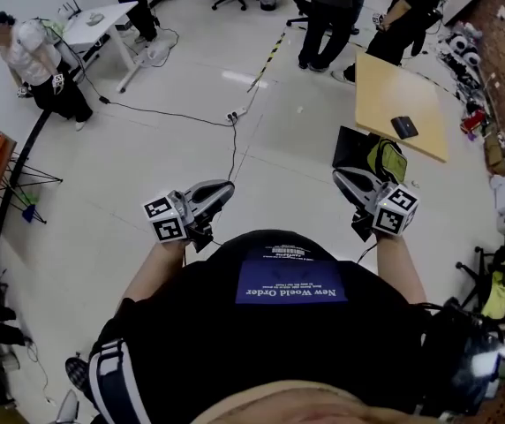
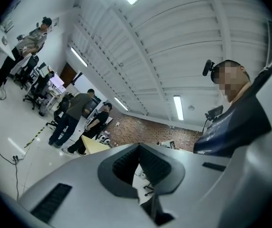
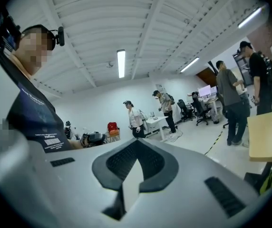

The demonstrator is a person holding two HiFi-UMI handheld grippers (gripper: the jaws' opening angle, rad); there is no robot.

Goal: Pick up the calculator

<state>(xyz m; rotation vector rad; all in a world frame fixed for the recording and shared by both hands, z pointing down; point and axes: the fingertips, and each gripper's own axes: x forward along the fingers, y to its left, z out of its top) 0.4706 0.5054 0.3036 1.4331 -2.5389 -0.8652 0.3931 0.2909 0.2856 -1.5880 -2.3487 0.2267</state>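
Both forearms reach forward, roughly level. Left hand-held gripper [image 1: 224, 190] and right hand-held gripper [image 1: 342, 177] are closed and empty. The calculator [image 1: 403, 127] lies by the worktop's [image 1: 385, 82] near edge.

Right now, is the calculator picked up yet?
Not yet. Nothing looks done: the calculator lies on the yellow table, away from both claws. In hand: nothing; the left claw and right claw are shut and empty. Left to do: reach the table, open a claw, grab it.
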